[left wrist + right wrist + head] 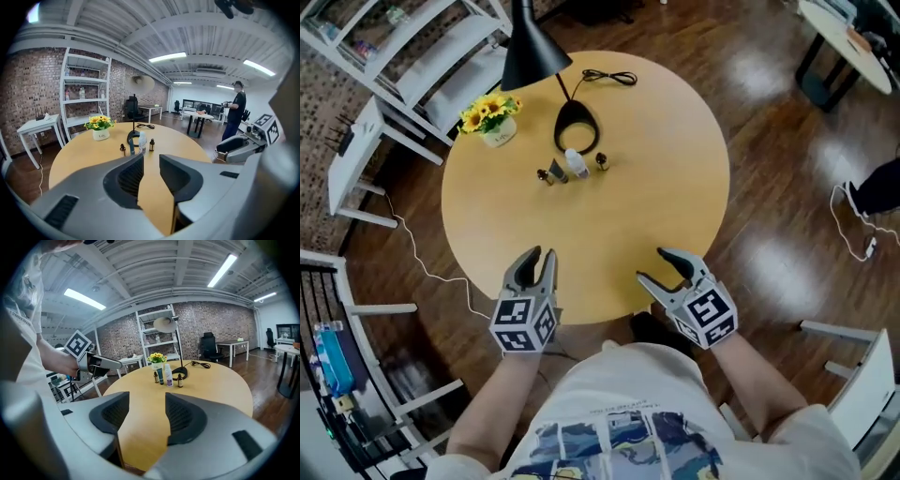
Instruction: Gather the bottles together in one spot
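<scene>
Wooden table (675, 141), bottles (574, 167) far beyond left gripper (538, 253) and right gripper (651, 264).

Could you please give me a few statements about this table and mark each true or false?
The bottles stand grouped beside the lamp. True.
The right gripper holds a bottle. False: its jaws are apart with nothing between them.
The flower pot sits on the floor. False: it stands on the table.
A black cable lies on the table. True.
The left gripper touches the bottles. False: it is by the table's near edge, far from them.
</scene>
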